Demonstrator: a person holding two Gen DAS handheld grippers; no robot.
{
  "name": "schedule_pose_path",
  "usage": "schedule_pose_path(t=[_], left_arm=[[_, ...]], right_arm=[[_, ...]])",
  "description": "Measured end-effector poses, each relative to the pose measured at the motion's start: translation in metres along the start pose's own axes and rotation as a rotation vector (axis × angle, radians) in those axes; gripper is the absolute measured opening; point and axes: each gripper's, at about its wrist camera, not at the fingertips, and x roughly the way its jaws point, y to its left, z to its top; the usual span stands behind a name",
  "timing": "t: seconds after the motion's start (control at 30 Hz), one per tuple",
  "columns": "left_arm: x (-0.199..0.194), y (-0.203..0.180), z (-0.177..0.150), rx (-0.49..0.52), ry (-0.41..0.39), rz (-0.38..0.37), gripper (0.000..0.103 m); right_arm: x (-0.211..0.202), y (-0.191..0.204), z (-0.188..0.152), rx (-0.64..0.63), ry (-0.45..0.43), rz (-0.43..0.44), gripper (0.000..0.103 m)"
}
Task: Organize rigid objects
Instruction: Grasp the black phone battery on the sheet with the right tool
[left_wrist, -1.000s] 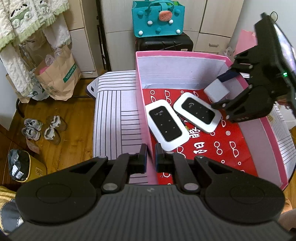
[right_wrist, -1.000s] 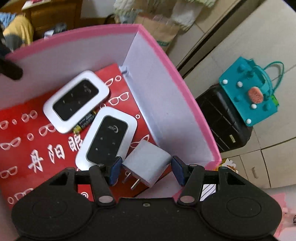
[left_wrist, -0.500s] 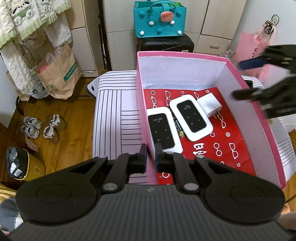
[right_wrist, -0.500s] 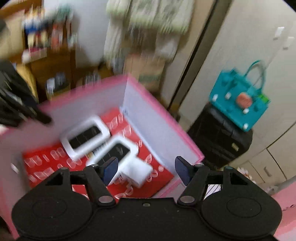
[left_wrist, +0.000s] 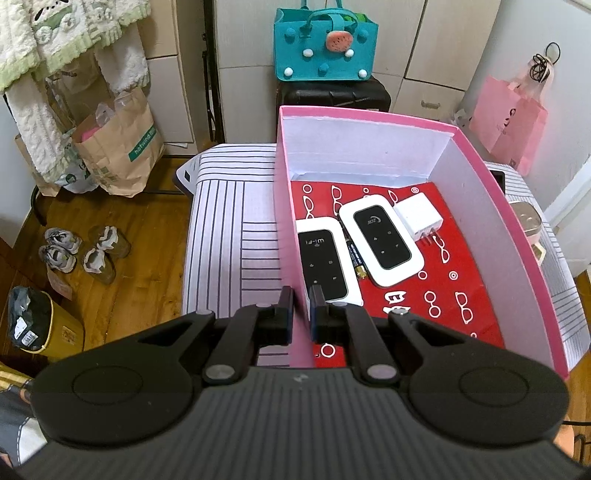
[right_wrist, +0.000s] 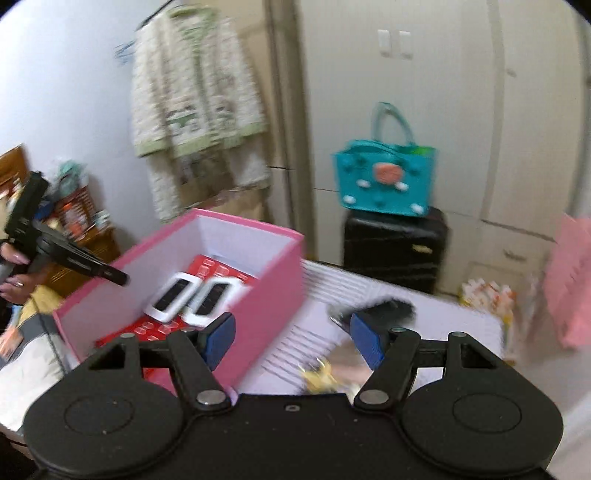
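Observation:
A pink box (left_wrist: 480, 173) with a red patterned floor stands on the striped table (left_wrist: 229, 221). In it lie two white wifi routers (left_wrist: 323, 260) (left_wrist: 380, 240), a battery (left_wrist: 356, 260) between them and a white charger plug (left_wrist: 419, 218). My left gripper (left_wrist: 301, 308) is shut on the box's near left wall. My right gripper (right_wrist: 291, 341) is open and empty, raised over the table to the right of the box (right_wrist: 266, 295). The routers (right_wrist: 192, 297) show blurred in that view. A dark flat object (right_wrist: 380, 310) lies on the table beyond the right fingers.
A teal felt bag (left_wrist: 325, 48) sits on a black suitcase (left_wrist: 332, 96) behind the table. A pink bag (left_wrist: 511, 122) hangs at the right. Paper bags (left_wrist: 118, 155) and shoes (left_wrist: 77, 249) are on the wooden floor at the left. A round tin (left_wrist: 528, 221) sits right of the box.
My right gripper let go of the white charger plug in the box, opened, and pulled up and out to the right. The left gripper kept its hold on the box wall.

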Motion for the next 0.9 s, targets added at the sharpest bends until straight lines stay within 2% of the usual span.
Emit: schedule_pose_path(t=[0.2, 0.37, 0.47, 0.53, 0.73, 0.8, 0.9], left_arm=[[-0.003, -0.004, -0.005, -0.005, -0.026, 0.021, 0.008], [-0.003, -0.004, -0.007, -0.026, -0.038, 0.028, 0.008], [-0.003, -0.003, -0.008, -0.039, -0.042, 0.026, 0.008], [-0.004, -0.003, -0.009, -0.046, -0.040, 0.020, 0.007], [-0.004, -0.007, -0.010, -0.043, -0.033, 0.015, 0.008], [-0.004, -0.006, -0.011, -0.042, -0.034, 0.015, 0.008], [-0.004, -0.004, -0.010, -0.053, -0.034, 0.011, 0.008]], right_arm=[[0.007, -0.024, -0.067, 0.130, 0.014, -0.120, 0.074], [0.024, -0.020, -0.100, 0.210, 0.013, -0.049, 0.074], [0.043, -0.007, -0.105, 0.168, 0.024, 0.000, 0.074], [0.057, 0.003, -0.104, 0.094, 0.023, 0.010, 0.074], [0.091, 0.011, -0.099, -0.093, 0.080, -0.051, 0.074], [0.098, 0.010, -0.100, -0.120, 0.103, -0.050, 0.074], [0.102, 0.005, -0.101, -0.099, 0.084, -0.018, 0.075]])
